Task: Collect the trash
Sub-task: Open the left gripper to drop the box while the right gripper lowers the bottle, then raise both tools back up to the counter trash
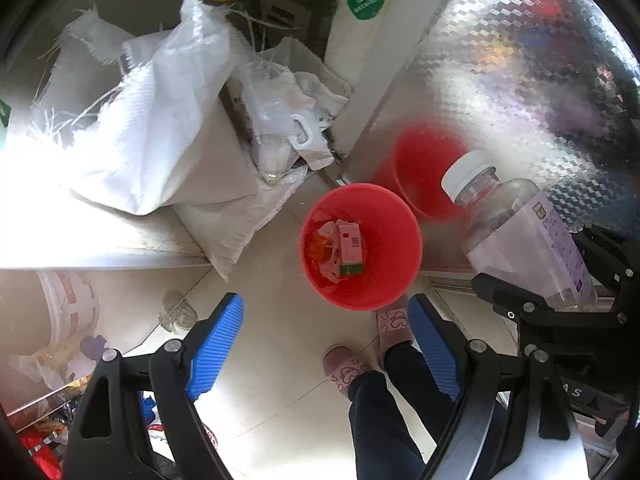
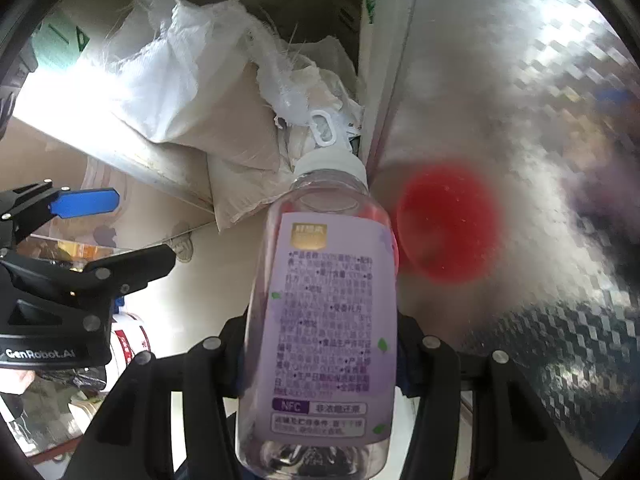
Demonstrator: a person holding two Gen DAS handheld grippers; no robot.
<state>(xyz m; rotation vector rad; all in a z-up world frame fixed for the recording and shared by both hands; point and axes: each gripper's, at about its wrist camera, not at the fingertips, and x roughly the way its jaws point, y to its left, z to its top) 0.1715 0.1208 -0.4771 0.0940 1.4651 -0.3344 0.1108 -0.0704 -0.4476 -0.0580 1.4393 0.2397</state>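
In the left wrist view a red bucket (image 1: 362, 246) stands on the pale tile floor, holding a pink carton (image 1: 349, 246) and crumpled wrappers. My left gripper (image 1: 325, 304) hangs above the floor just short of the bucket, its blue pads wide apart with nothing between them. My right gripper (image 1: 560, 280) is to the right of the bucket, shut on a clear plastic bottle (image 1: 520, 236) with a purple label and white cap. In the right wrist view the bottle (image 2: 324, 320) fills the middle and hides the right gripper's (image 2: 320, 344) pads. The left gripper (image 2: 143, 227) shows at the left edge.
White woven sacks (image 1: 152, 128) and plastic bags (image 1: 288, 120) are piled behind the bucket. A shiny patterned metal panel (image 1: 520, 80) at the right mirrors the bucket as a red blur (image 2: 444, 224). A person's pink slippers (image 1: 348, 364) and dark trouser legs stand near the bucket.
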